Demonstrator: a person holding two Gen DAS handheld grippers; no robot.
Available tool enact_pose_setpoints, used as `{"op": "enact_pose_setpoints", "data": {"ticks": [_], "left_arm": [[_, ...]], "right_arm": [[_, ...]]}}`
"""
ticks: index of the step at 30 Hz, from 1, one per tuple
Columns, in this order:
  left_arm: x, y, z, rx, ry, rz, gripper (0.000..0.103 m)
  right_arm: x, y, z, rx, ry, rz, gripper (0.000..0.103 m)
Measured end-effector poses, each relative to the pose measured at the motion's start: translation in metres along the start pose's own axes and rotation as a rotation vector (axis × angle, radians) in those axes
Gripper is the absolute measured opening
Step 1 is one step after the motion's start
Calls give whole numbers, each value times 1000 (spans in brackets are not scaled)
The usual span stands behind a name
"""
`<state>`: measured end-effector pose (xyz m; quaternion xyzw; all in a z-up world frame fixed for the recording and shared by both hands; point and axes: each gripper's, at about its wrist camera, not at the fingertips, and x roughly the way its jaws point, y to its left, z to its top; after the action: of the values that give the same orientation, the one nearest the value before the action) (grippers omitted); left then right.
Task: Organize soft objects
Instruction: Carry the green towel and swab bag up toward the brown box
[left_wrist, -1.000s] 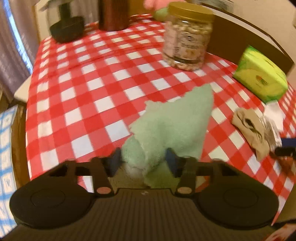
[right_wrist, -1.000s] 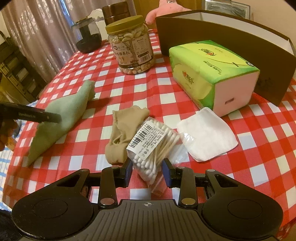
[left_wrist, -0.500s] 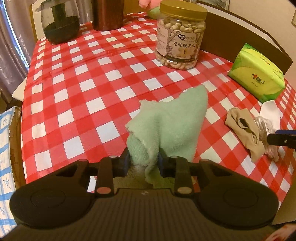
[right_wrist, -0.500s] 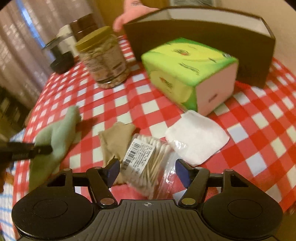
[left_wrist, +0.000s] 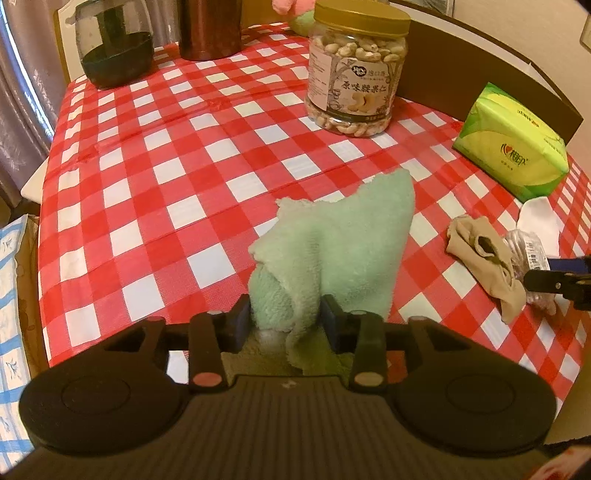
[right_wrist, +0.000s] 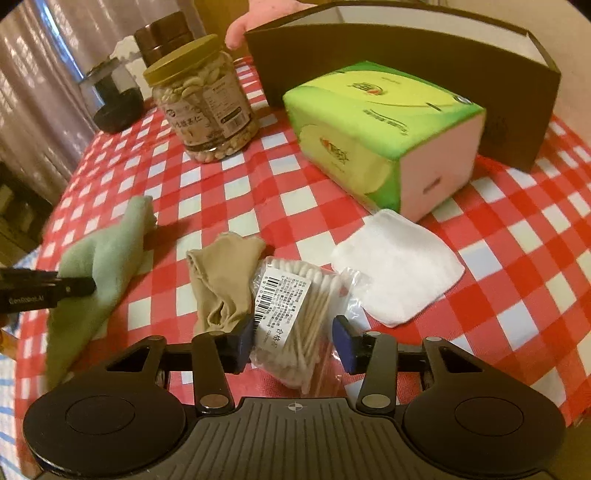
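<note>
We see a table (left_wrist: 155, 158) under a red-and-white checked cloth, with curtains behind it. Taking the nut jar (left_wrist: 356, 66) as our landmark: a tall brown box (right_wrist: 406, 81) stands behind and to the right of the jar, and a green tissue pack (right_wrist: 373, 136) lies just in front of that box, right of the jar. A dark glass pot (left_wrist: 114, 48) and a brown canister (left_wrist: 210, 26) stand well to the jar's left at the far edge.

Nearer than the jar, the green towel (left_wrist: 343, 251) lies bunched on the cloth. Our left gripper (left_wrist: 284, 323) has the towel's near fold between its jaws, which are opening; both pads touch the pile. To the right of the towel lies a beige stocking (right_wrist: 221, 280), then a bag of cotton swabs (right_wrist: 295, 314), then a white pad (right_wrist: 399, 266) touching the tissue pack's near corner.

Our right gripper (right_wrist: 295, 341) straddles the bag of cotton swabs, jaws closing; the left pad touches the bag, the right pad stands clear.
</note>
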<state>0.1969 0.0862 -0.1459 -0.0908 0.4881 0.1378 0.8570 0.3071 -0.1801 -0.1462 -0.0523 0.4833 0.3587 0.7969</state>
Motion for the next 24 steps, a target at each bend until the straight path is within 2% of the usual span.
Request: {"op": "enact_pose_setpoints", "data": {"ticks": [4,6,7,11,15,24], "left_arm": [[2,-8,1,31,-4,12,39],[2,-11,1,50,-4,13,34],[2,-12,1,58,-3,3,29],[0,-14,1,70,-3,2,24],[-6,-14,1,64,-12,-8,23],[-27,-16,10,78,-65,-16,22]], "right_arm": [[3,9,-2,-73,-7,-18,45],[4,10,-3,-91,-9,-21,43],[4,10,-4,-98,-11,-22,42],[3,7,-3,-91,-13,-7,34],[-3,5,-1,-79,-25,4,31],[-25,4,3,-67,-62,31,30]]}}
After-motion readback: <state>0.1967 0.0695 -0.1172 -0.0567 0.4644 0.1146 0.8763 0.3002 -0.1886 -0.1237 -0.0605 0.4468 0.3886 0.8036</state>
